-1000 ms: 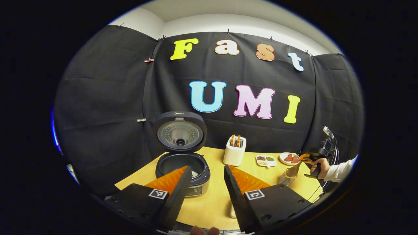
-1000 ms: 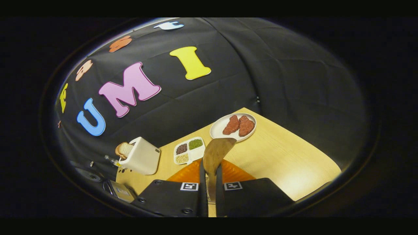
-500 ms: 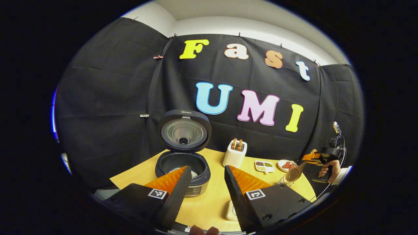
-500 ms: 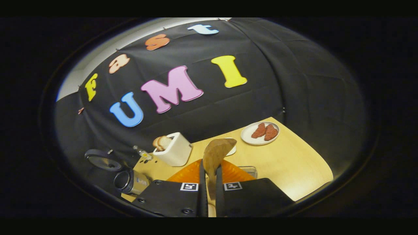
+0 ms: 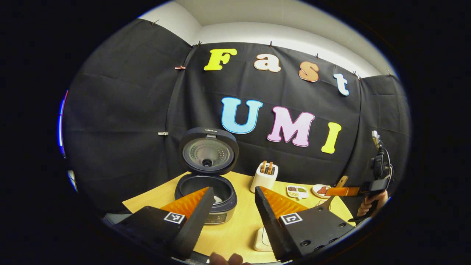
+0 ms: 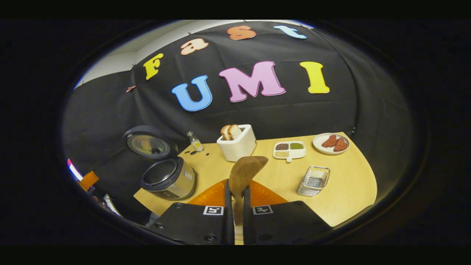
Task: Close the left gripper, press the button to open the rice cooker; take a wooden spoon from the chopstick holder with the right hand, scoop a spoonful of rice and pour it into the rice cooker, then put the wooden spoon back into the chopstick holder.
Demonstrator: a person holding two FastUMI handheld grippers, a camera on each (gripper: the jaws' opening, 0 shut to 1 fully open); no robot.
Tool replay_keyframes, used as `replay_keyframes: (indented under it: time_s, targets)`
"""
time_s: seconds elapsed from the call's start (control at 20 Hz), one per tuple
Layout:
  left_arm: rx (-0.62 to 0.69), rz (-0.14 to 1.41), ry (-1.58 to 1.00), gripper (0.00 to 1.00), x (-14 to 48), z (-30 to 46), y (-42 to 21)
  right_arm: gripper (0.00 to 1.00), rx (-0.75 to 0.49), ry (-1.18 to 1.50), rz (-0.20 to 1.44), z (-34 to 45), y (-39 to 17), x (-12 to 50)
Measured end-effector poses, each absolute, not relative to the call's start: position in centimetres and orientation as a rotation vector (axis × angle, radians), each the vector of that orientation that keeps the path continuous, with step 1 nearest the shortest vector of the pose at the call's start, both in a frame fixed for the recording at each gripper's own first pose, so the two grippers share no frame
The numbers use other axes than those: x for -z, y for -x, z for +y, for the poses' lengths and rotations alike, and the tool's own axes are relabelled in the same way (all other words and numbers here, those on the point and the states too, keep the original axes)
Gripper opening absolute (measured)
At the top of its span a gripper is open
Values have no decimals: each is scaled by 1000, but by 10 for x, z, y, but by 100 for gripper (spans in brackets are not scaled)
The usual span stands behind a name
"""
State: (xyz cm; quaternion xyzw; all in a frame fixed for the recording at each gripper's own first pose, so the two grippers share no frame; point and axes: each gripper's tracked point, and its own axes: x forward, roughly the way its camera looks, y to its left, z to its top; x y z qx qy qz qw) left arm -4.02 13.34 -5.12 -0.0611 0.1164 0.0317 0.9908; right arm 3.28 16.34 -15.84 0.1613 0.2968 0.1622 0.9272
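Observation:
The dark rice cooker (image 5: 206,193) (image 6: 167,179) stands on the left of the table with its lid (image 5: 208,151) up; a little white rice shows in the pot. My left gripper (image 5: 233,190) is open and empty, hanging in front of and above the cooker. My right gripper (image 6: 235,188) is shut on the handle of the wooden spoon (image 6: 244,170), whose bowl sticks up past the fingertips. In the left gripper view it shows at the far right (image 5: 342,191), held by a hand, the spoon (image 5: 340,182) slanting through it. The wire chopstick holder (image 6: 313,181) stands below and to the right.
A white toaster (image 6: 237,146) (image 5: 264,179) with bread stands mid-table by the wall. A divided dish of grains (image 6: 289,150) and a plate of meat (image 6: 331,142) lie to its right. A small bottle (image 6: 195,141) is behind the cooker. A small white object (image 5: 262,239) lies at the table's near edge.
My right gripper has lifted the spoon up away from the holder and swung left, so the cooker and holder have come into its view. My left gripper drew back slightly and stays open.

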Motion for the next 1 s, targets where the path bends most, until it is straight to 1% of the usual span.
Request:
replay_keyframes:
  time_s: [0.1, 0.15, 0.2, 0.25, 0.3, 0.35, 0.4, 0.45, 0.5, 0.55, 0.65, 0.7, 0.75, 0.8, 1.0]
  targets:
    - [-73, 231, 122, 82, 51, 140, 42, 13, -342, -265, 647, 179, -24, 189]
    - [-75, 234, 126, 82, 52, 141, 44, 9, -335, -243, 667, 184, -22, 206]
    - [-79, 237, 129, 82, 52, 144, 46, 13, -326, -226, 691, 188, -19, 224]
    - [-83, 239, 131, 82, 51, 147, 48, 14, -316, -204, 704, 191, -19, 238]
    - [-86, 240, 130, 82, 51, 149, 51, 9, -310, -178, 714, 194, -19, 249]
    - [-90, 241, 128, 82, 51, 151, 53, 9, -309, -153, 719, 198, -19, 258]
    - [-91, 243, 126, 82, 51, 153, 56, 14, -311, -126, 716, 202, -20, 264]
    - [-93, 243, 125, 82, 51, 154, 57, 14, -316, -105, 717, 207, -20, 269]
    - [-94, 244, 124, 82, 51, 156, 58, 10, -322, -96, 722, 214, -20, 272]
    - [-96, 245, 123, 82, 52, 158, 59, 13, -325, -96, 731, 220, -21, 276]
    - [-99, 245, 129, 82, 52, 162, 59, 14, -333, -107, 753, 233, -18, 280]
    - [-103, 243, 135, 82, 52, 165, 58, 10, -338, -124, 768, 238, -16, 282]
    - [-106, 242, 142, 82, 53, 166, 58, 14, -336, -147, 783, 242, -14, 283]
    - [-109, 242, 147, 82, 53, 169, 57, 10, -324, -178, 795, 242, -14, 284]
    - [-113, 245, 156, 82, 54, 174, 55, 10, -262, -353, 857, 231, -18, 290]
